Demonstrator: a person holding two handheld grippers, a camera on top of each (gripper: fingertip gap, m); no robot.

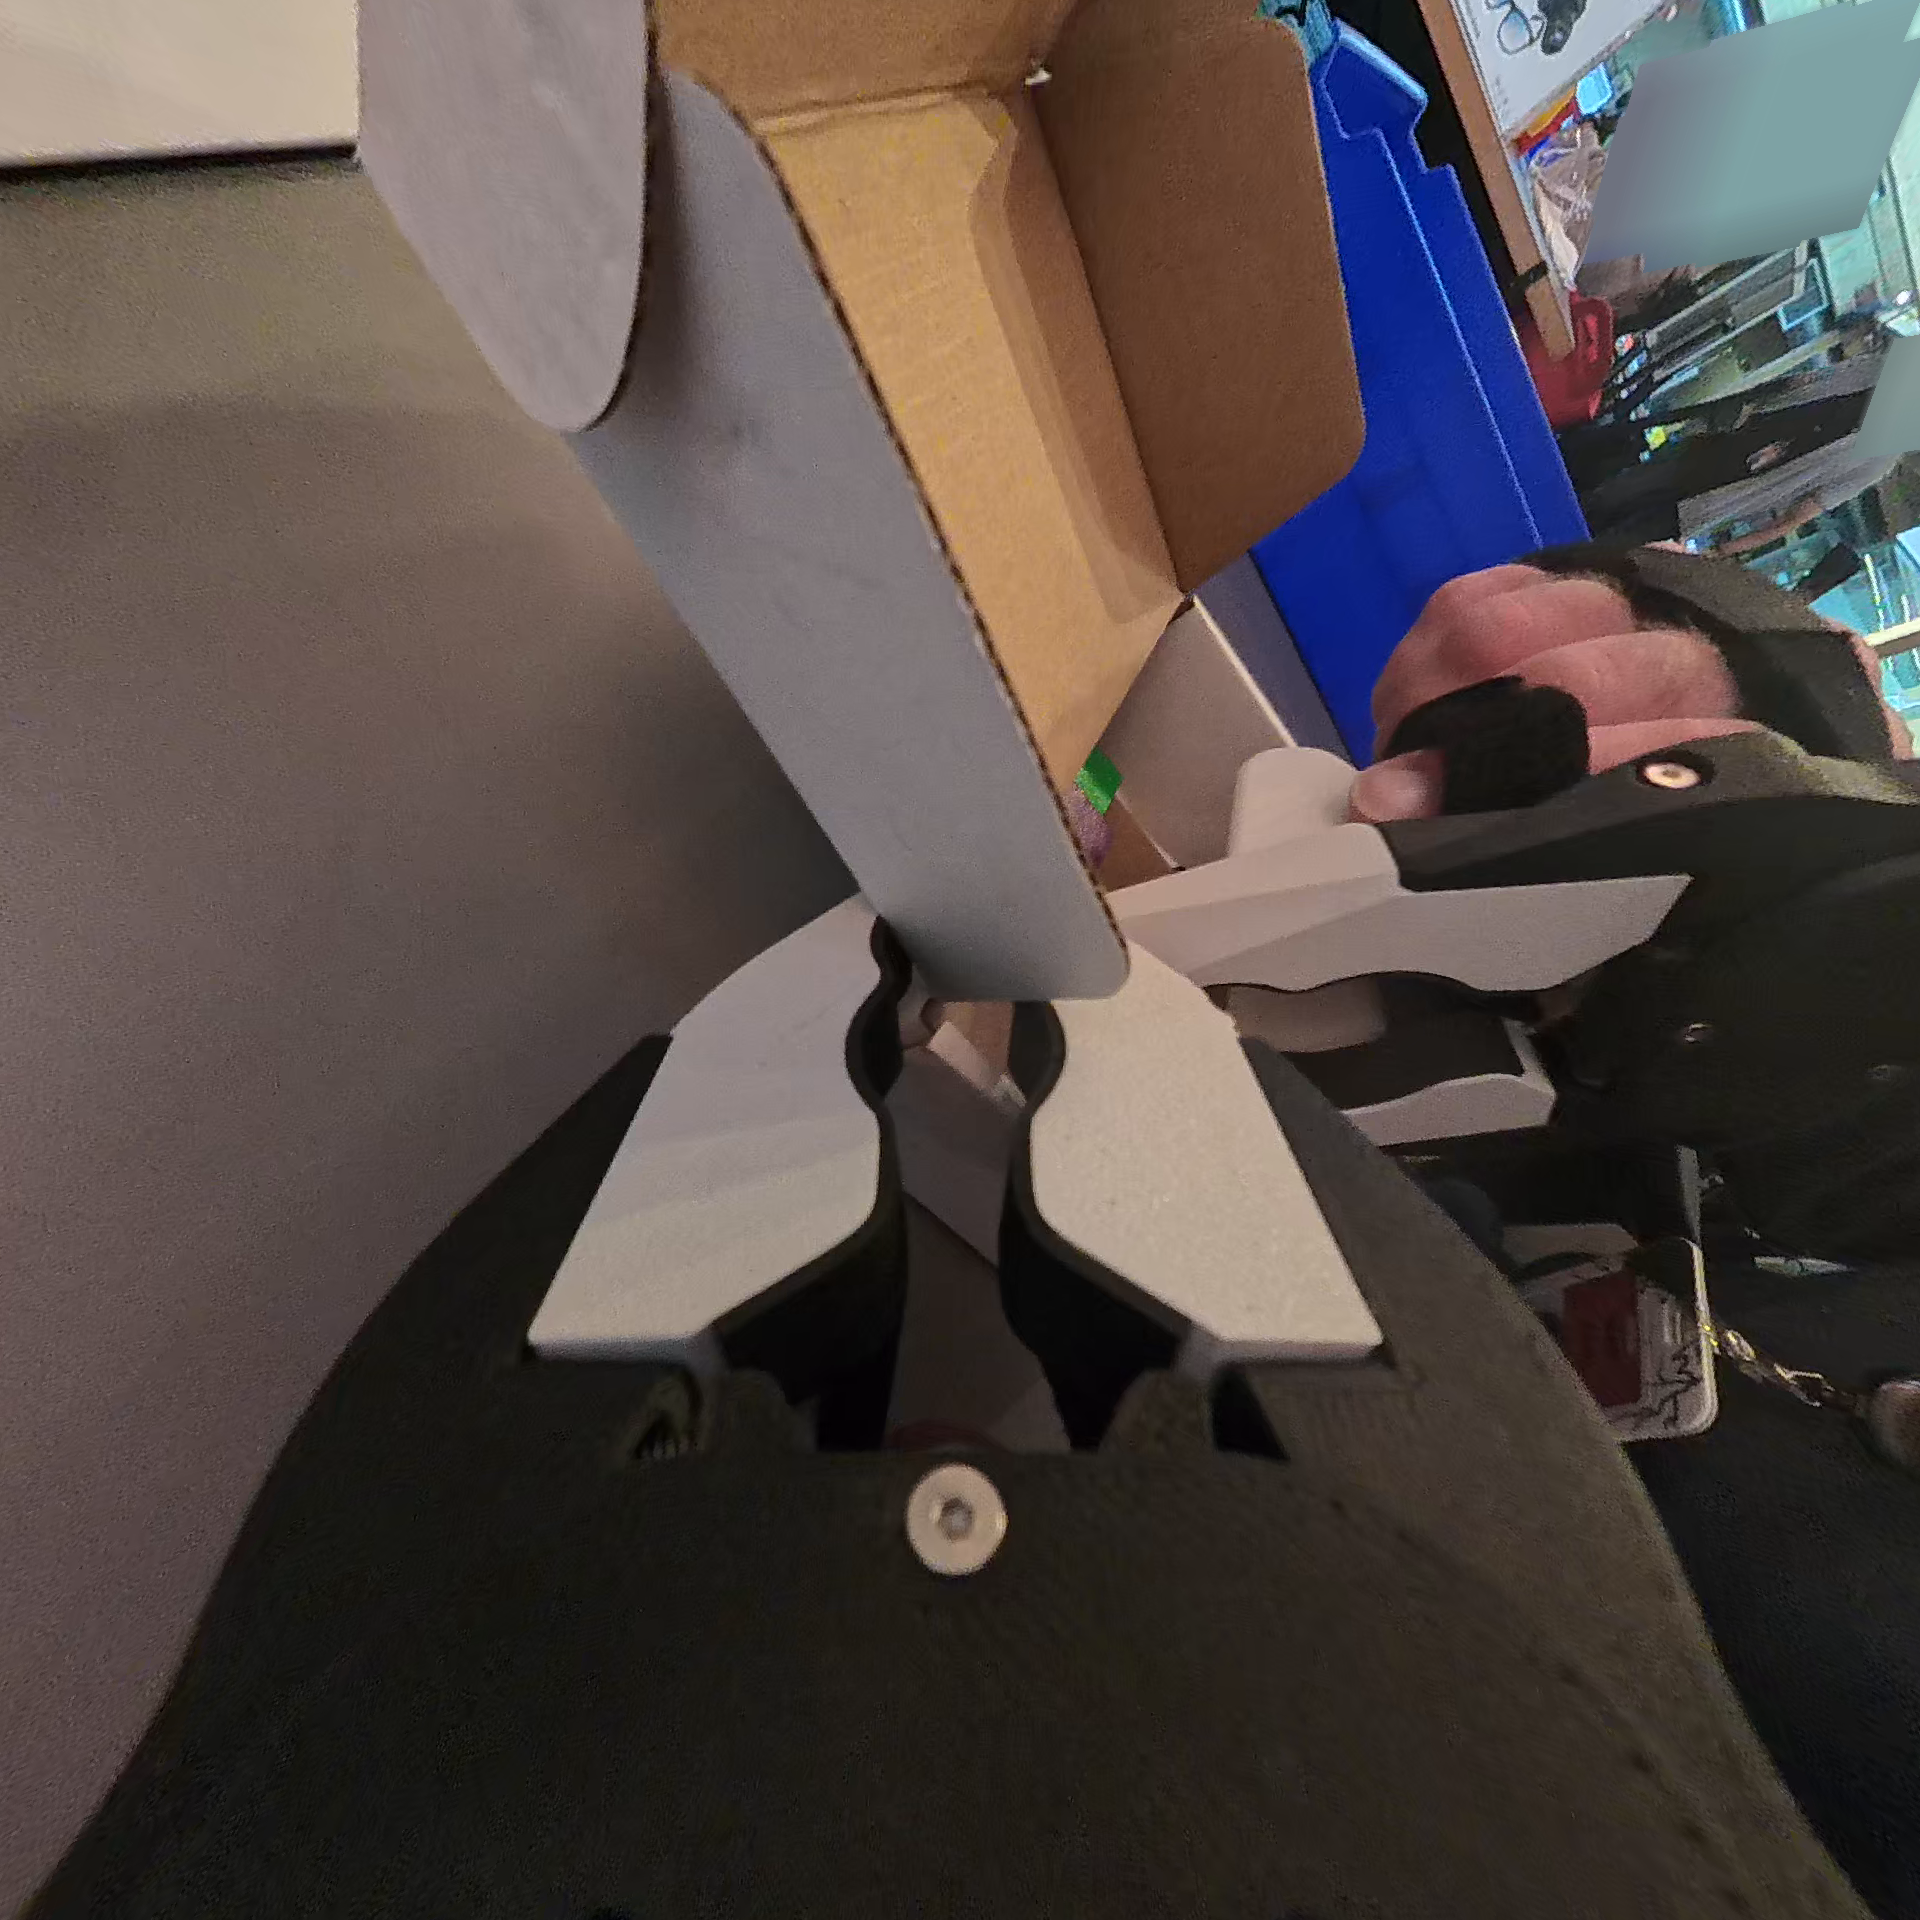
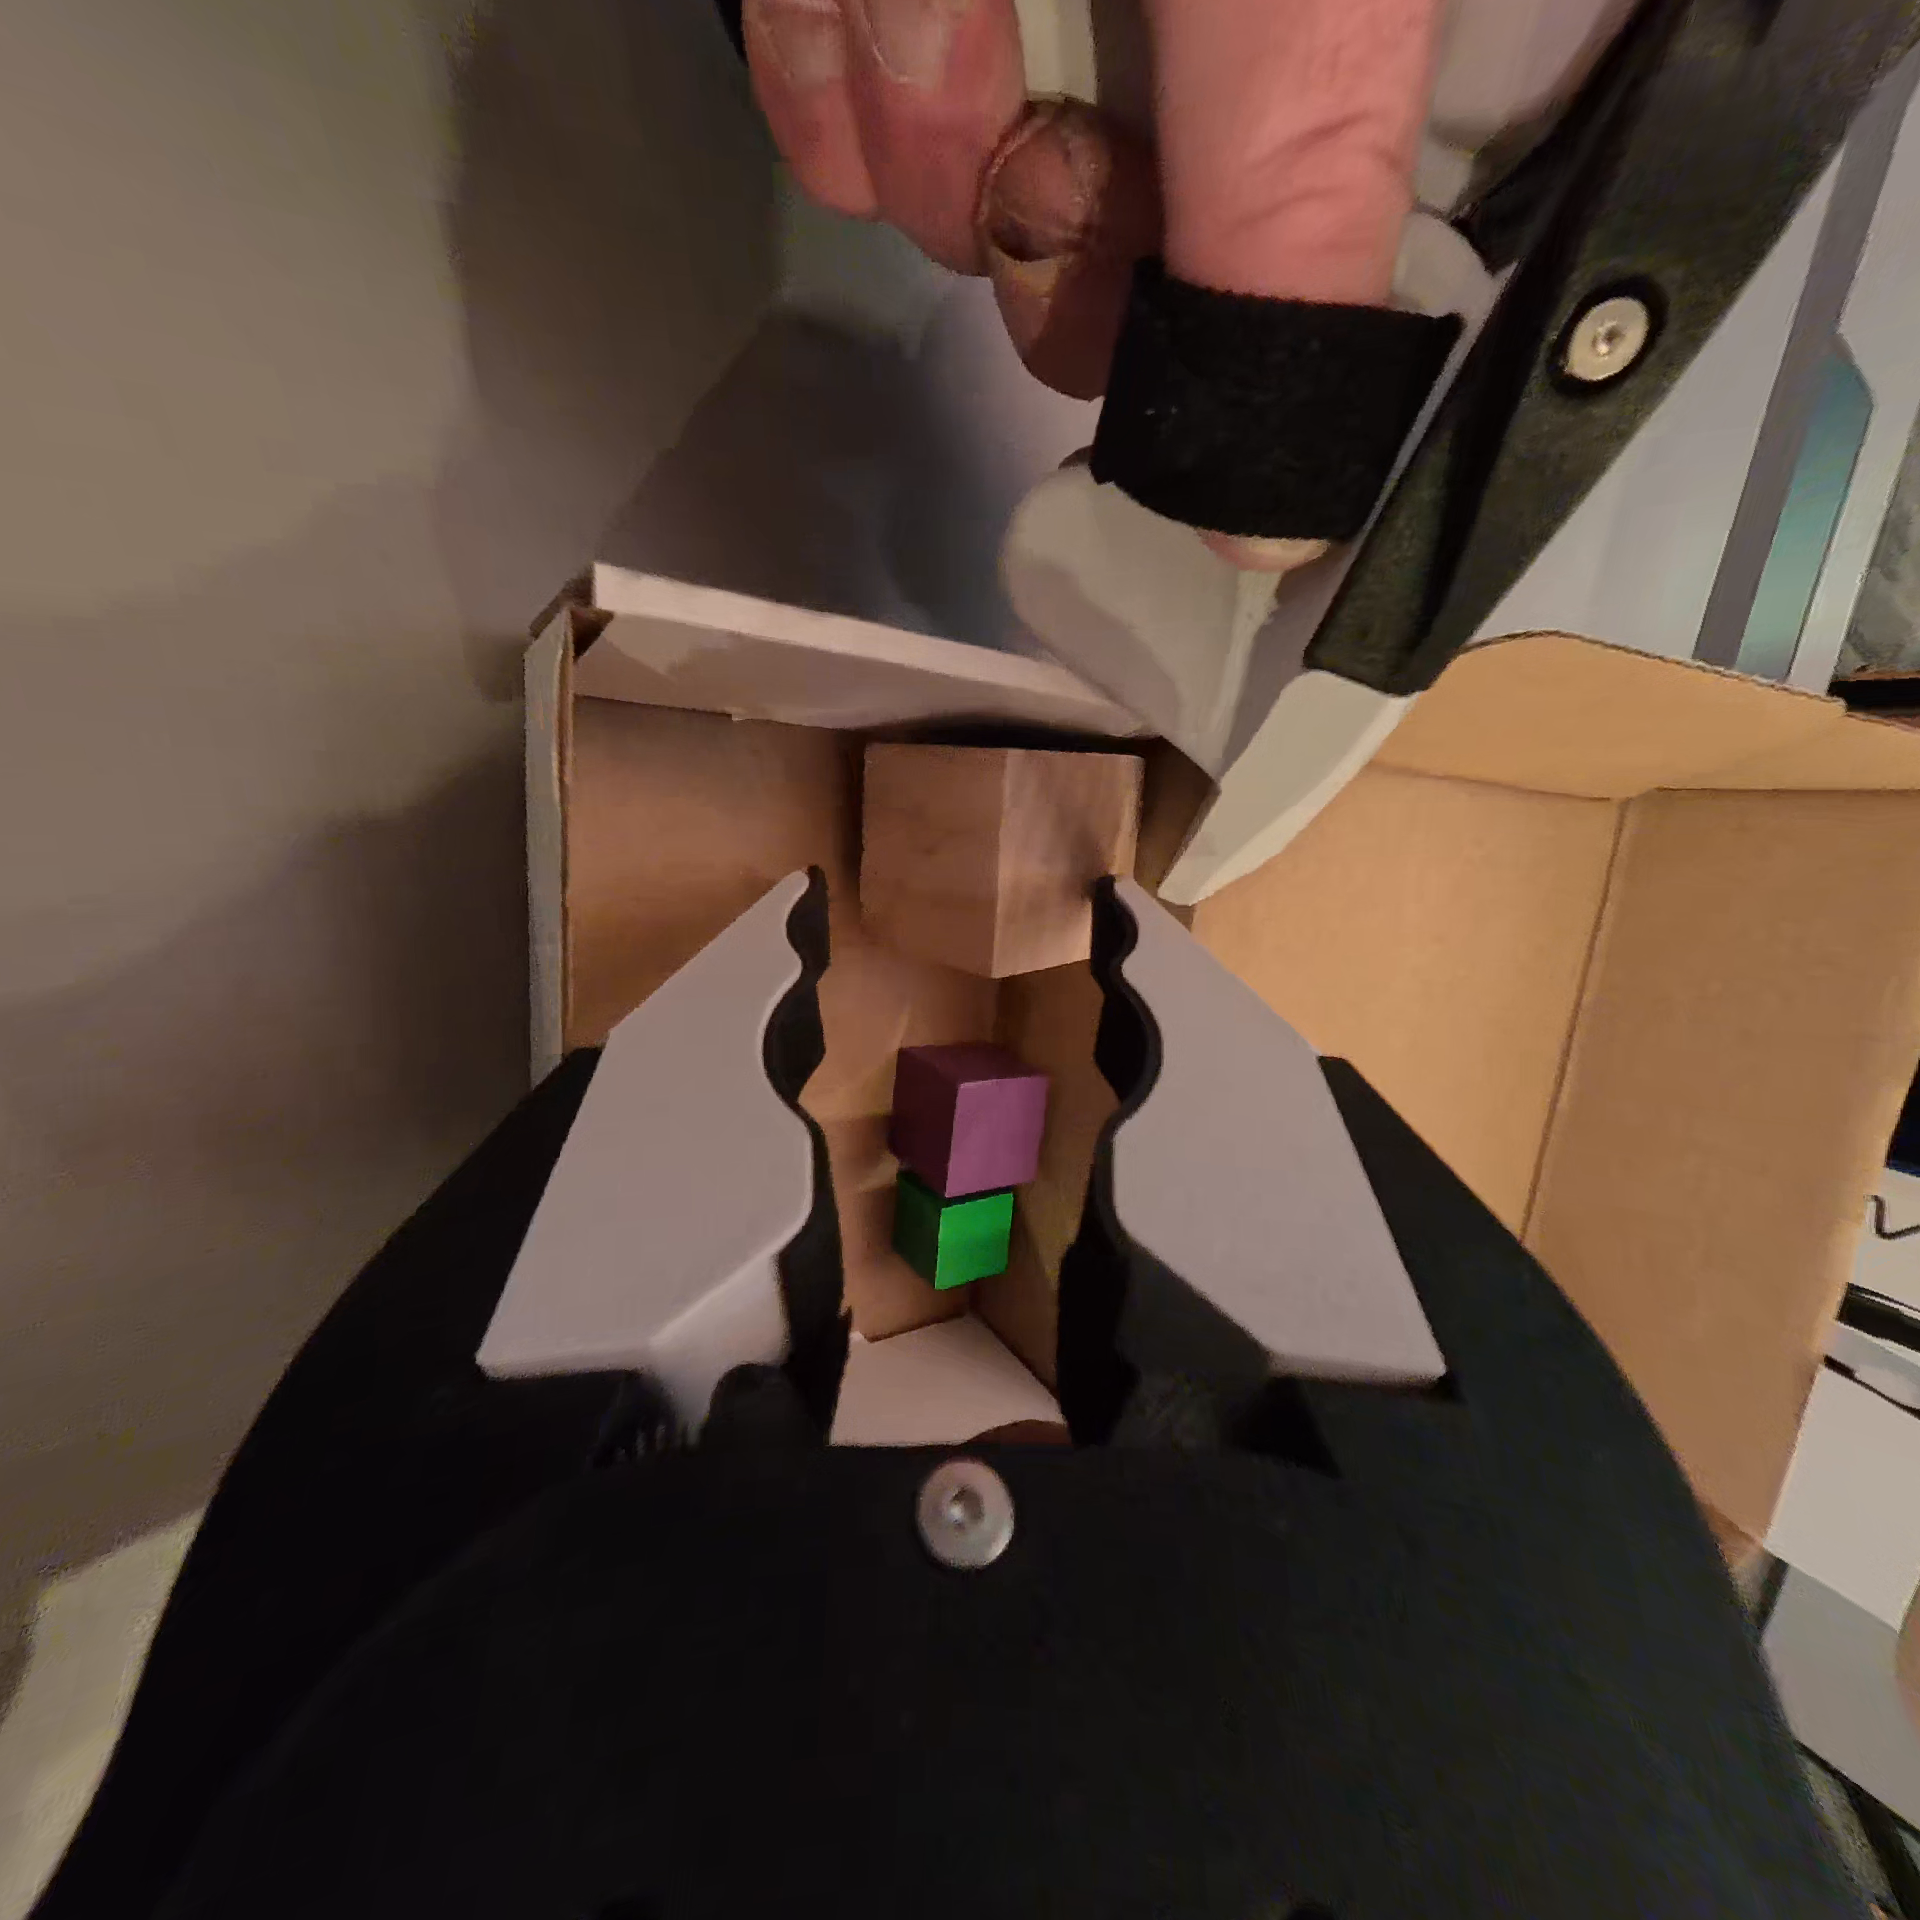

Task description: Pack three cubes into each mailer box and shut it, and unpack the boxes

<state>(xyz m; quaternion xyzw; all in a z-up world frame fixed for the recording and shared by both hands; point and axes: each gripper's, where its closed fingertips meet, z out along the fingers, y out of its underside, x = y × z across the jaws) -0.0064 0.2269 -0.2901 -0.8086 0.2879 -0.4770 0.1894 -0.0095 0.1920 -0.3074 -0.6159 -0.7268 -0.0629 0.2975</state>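
A white mailer box (image 2: 545,831) with a brown inside stands open on its end. A purple cube (image 2: 971,1117) and a green cube (image 2: 951,1236) lie inside it, against its brown wall. A plain wooden cube (image 2: 987,862) is in the box mouth, between the tips of my right gripper (image 2: 956,888), which is open, with a small gap at the left tip. My left gripper (image 1: 961,997) is shut on the box's wall below a grey-white flap (image 1: 831,623). It also shows in the right wrist view (image 2: 1268,790). The right gripper also shows in the left wrist view (image 1: 1351,925).
The box lid (image 2: 1714,935) stands open to the right. A blue bin (image 1: 1434,364) is behind the box. The grey table (image 1: 260,727) spreads to the left. A person's hand (image 2: 935,125) holds the left gripper, and a badge (image 1: 1642,1340) hangs close by.
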